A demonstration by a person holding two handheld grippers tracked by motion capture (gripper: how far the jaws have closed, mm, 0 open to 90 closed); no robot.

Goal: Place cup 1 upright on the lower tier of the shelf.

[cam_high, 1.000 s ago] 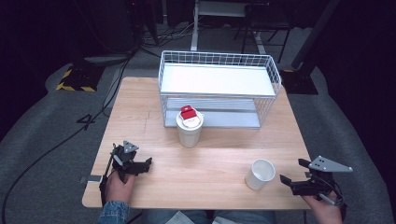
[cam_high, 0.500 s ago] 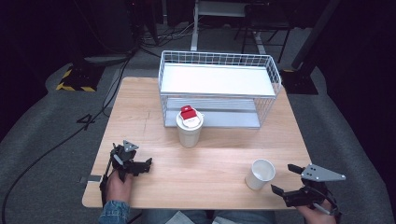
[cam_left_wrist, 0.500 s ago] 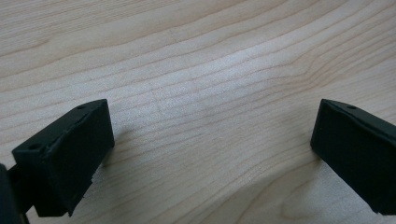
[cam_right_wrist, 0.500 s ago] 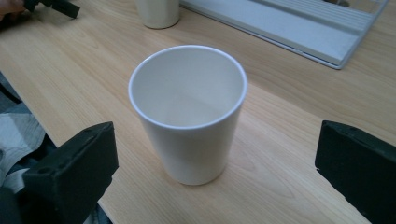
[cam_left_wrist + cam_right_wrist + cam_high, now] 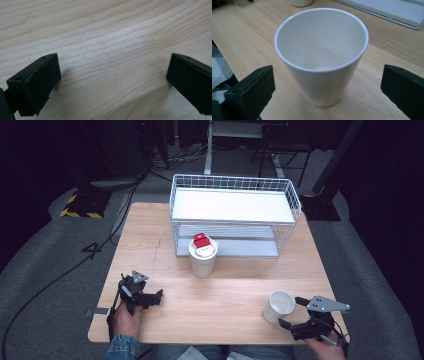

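We see our left claw (image 5: 159, 296) low over the pale wooden bench (image 5: 240, 292), near the front left corner. Its two black jaws stand wide apart, and between them there is nothing but bare wood grain. In the left gripper view the jaws look very close to the surface, but we cannot tell if they touch it.

Well to the right of this claw and farther from us stands a tall white cup (image 5: 202, 260) with a lid on it, and on the lid lies a small red and white piece (image 5: 201, 241). Just behind this cup is a white wire basket rack (image 5: 235, 187) with a flat white shelf on top and a grey shelf below.

Further to the right, near the front right corner of the bench, we hold our right claw (image 5: 290, 311). Its jaws are also spread wide and they grip nothing. Straight in front of it, just beside the jaw tips, stands an empty white ceramic cup (image 5: 321, 55), upright on the bench, with the mouth open to the top. In the right gripper view this cup sits in the middle between the two jaws but a little beyond them, and both jaws are apart from its wall.
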